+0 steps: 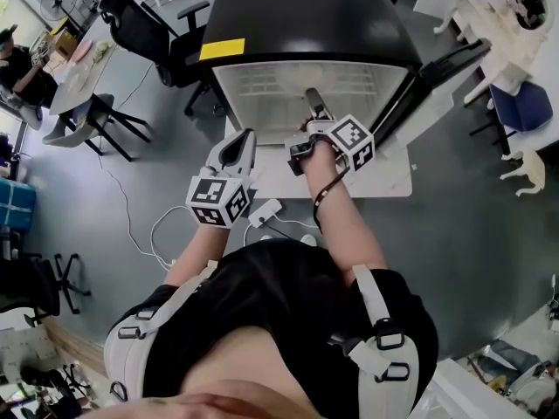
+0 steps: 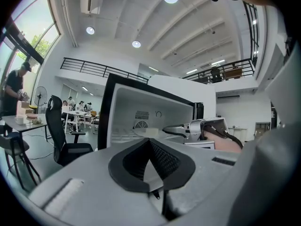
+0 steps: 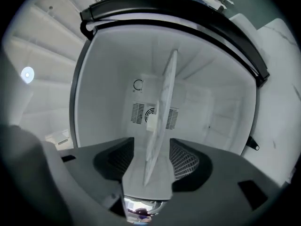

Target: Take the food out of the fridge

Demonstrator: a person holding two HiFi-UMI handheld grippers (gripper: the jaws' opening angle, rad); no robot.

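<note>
A small black fridge (image 1: pixel 306 16) stands with its door (image 1: pixel 437 77) swung open to the right, its white inside (image 3: pixel 108 93) showing. My right gripper (image 1: pixel 313 99) reaches into it, rolled onto its side and open; the edge of the clear shelf (image 3: pixel 162 107) stands between its pads without touching them. A small pale block (image 3: pixel 151 117) sits far back on that shelf and also shows in the left gripper view as a pale block (image 2: pixel 146 132). My left gripper (image 1: pixel 238 147) hangs outside, in front of the fridge, shut and empty.
The fridge rests on a white mat (image 1: pixel 384 177). A power strip (image 1: pixel 265 212) with white cable lies on the grey floor near my feet. Office chairs (image 1: pixel 140 24) and tables stand at the left, where a person (image 2: pixel 14 88) stands.
</note>
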